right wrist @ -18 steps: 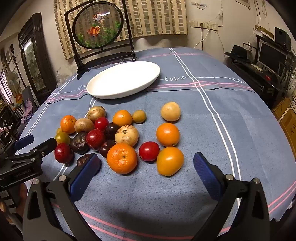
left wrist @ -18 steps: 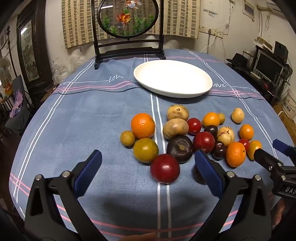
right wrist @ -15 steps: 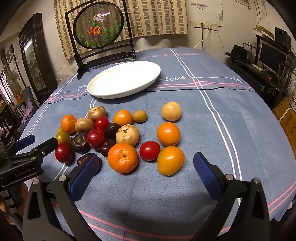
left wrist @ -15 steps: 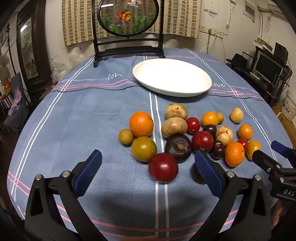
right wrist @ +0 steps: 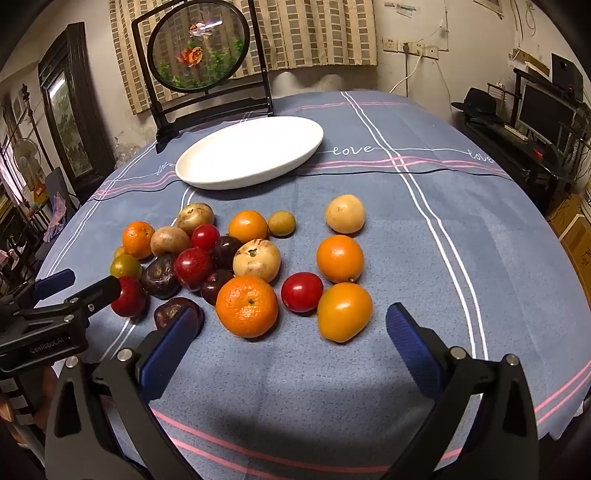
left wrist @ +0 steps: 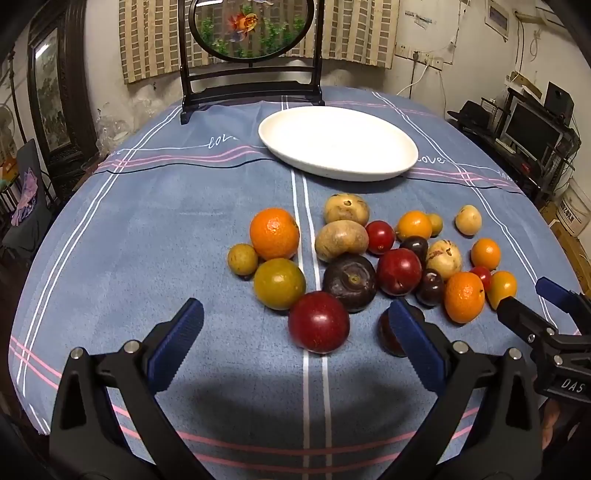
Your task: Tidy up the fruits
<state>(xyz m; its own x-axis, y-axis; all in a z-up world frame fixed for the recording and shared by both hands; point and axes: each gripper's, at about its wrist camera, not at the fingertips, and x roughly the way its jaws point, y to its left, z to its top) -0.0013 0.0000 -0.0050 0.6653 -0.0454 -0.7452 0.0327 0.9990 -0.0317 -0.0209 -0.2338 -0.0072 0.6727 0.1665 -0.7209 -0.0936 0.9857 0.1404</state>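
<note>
Several fruits lie in a loose cluster on the blue tablecloth: a red plum (left wrist: 318, 321), a green-yellow citrus (left wrist: 279, 283), a mandarin (left wrist: 274, 233), a dark purple fruit (left wrist: 349, 282), tan fruits and small red ones. In the right wrist view a mandarin (right wrist: 246, 312) and a yellow-orange fruit (right wrist: 344, 312) lie nearest. An empty white oval plate (left wrist: 338, 143) sits behind the cluster; it also shows in the right wrist view (right wrist: 251, 151). My left gripper (left wrist: 295, 341) is open just before the red plum. My right gripper (right wrist: 288, 343) is open just before the mandarin.
A black-framed round goldfish screen (left wrist: 249, 29) stands at the table's far edge behind the plate. A dark cabinet stands at the left, and a desk with a monitor (left wrist: 532, 129) at the right. The table's near edge runs just under both grippers.
Both grippers have moved slightly forward and tilted down towards the fruits, which sit a little lower in view. Both stay open. No fruit has moved.
</note>
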